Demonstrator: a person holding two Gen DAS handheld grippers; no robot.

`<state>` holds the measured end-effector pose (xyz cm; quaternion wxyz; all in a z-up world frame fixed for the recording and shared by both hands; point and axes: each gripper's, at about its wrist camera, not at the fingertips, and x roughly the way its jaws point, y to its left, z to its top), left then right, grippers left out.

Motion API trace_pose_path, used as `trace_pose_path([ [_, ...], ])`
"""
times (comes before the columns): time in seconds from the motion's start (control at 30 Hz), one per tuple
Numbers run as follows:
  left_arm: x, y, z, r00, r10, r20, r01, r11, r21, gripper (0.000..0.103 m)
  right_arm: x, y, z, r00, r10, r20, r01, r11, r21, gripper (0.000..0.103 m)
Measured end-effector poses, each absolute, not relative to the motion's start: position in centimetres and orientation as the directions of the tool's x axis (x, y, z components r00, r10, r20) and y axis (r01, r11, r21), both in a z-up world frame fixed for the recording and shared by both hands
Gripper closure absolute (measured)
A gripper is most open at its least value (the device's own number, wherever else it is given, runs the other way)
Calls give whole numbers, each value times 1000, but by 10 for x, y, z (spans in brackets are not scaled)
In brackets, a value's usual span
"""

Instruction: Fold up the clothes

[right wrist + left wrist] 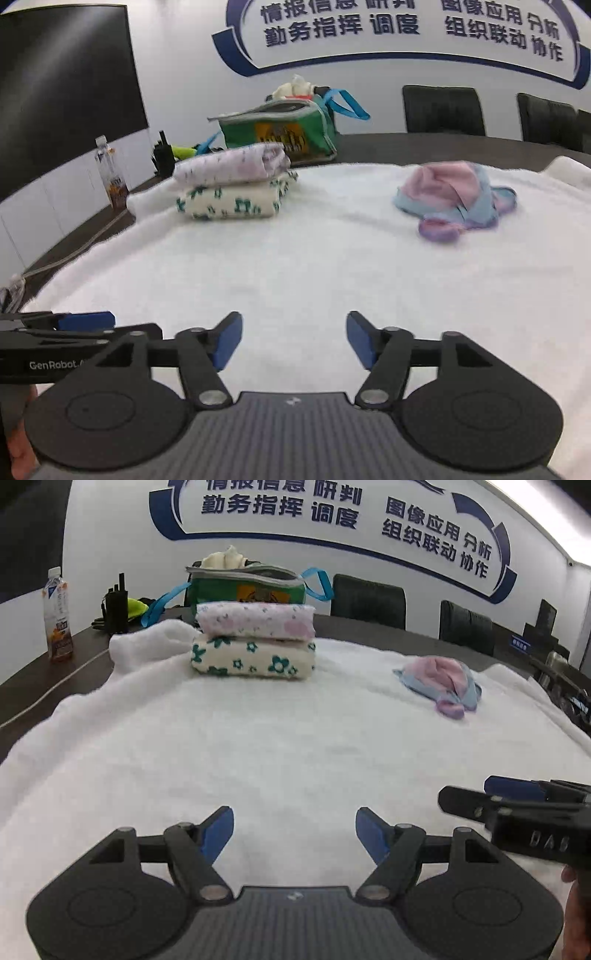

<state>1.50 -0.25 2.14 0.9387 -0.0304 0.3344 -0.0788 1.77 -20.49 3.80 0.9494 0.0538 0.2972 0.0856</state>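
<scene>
Beyond the folded stack [232,184], off to its right, the crumpled pink-and-blue garment [454,197] lies nearer the right gripper [294,341]; both it and the left gripper [294,836] gape empty.

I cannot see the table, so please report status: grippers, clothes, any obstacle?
Left gripper and right gripper open, empty. Pink-blue garment unfolded, two folded pieces stacked. Nothing blocks it.

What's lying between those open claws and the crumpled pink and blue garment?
Nothing but bare white blanket between the right gripper and the garment; both wrist views show it.
</scene>
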Motion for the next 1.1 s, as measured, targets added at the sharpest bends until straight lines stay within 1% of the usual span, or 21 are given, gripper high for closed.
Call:
trace_pose_path([
  [0.07,9,-4,16,751,-162,-640,128,987,-100,31,6,-198,32,811,178,-557,-133,984,121,31],
  [0.13,4,-9,11,759,-120,-640,111,992,-54,31,-3,-194,28,816,159,-556,-121,987,106,24],
  [0.23,-1,-11,9,767,-83,-636,94,995,-17,30,-8,-191,22,807,126,-578,-86,992,97,22],
  [0.3,-1,-10,8,773,-79,-629,87,996,-19,29,-12,-190,19,798,106,-593,-66,994,89,20],
  [0.37,-1,-10,7,778,-71,-624,77,997,-17,28,-16,-193,15,795,103,-598,-72,995,76,15],
  [0.4,-1,-11,7,778,-71,-625,78,997,-15,27,-19,-193,14,797,96,-596,-70,995,67,10],
  [0.43,0,-12,6,775,-78,-627,88,996,-16,21,-21,-193,13,798,85,-596,-65,996,56,4],
  [0.47,0,-13,6,771,-90,-631,103,995,-16,14,-23,-194,12,799,77,-597,-60,997,48,3],
  [0.5,1,-14,5,767,-98,-634,116,993,-14,12,-23,-194,11,795,76,-602,-58,997,49,1],
  [0.7,0,-16,3,766,-84,-637,113,994,6,12,-17,-195,7,770,74,-634,-60,997,44,0],
  [0.9,0,-15,4,766,-79,-638,108,994,7,11,-18,-196,7,768,74,-636,-66,997,36,0],
  [0.93,0,-15,5,767,-71,-638,97,995,6,9,-18,-196,7,766,74,-638,-72,997,28,0],
  [0.97,0,-14,4,765,-54,-642,79,997,10,3,-17,-195,7,763,74,-642,-86,996,13,0],
  [1.03,1,-12,3,761,-40,-648,59,998,8,1,-15,-195,8,759,83,-645,-117,993,-9,0],
  [1.1,1,-12,3,760,-41,-649,62,998,9,0,-13,-197,7,758,100,-644,-132,991,-1,0],
])
